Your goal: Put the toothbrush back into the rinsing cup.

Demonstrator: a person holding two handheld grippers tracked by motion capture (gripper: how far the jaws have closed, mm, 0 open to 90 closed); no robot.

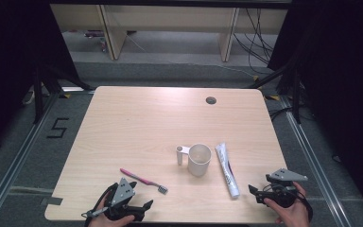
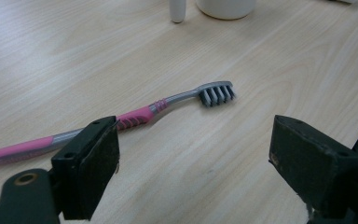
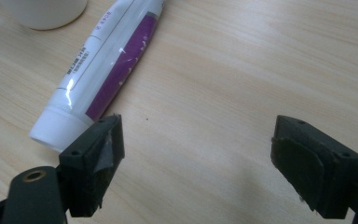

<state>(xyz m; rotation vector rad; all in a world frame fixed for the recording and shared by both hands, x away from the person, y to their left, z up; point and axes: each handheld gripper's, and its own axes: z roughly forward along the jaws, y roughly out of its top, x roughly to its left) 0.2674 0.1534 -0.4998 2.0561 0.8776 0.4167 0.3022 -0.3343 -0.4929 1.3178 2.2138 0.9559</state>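
1. Light wood table (image 1: 137,123) sits on a grey carpeted floor, with a round cable hole (image 1: 211,100) near its far edge and some pale cabinet legs and loose cables further back.
2. Left gripper (image 1: 144,207) is down at the near edge of the table, held in a hand (image 1: 105,215), jaws wide apart with nothing between them.
3. Pink toothbrush (image 1: 143,180) lies flat on the wood just beyond that gripper, grey bristle head pointing toward the middle of the table. In the left gripper view the handle (image 2: 37,144) runs behind the left jaw; looks close but not touching, though the overlap makes it hard to be sure.
4. White cup (image 1: 199,160) stands upright around the table's middle-right, with a small white cap-like piece (image 1: 180,155) standing just beside it on the left.
5. Toothpaste tube (image 1: 228,170), white with a purple stripe, lies flat right of the cup, cap end toward the near edge.
6. Right gripper (image 1: 257,195) is near the table's right front corner, in the other hand (image 1: 290,210), jaws also spread wide and empty. In the right gripper view the tube's cap end (image 3: 56,128) sits just past the left jaw.
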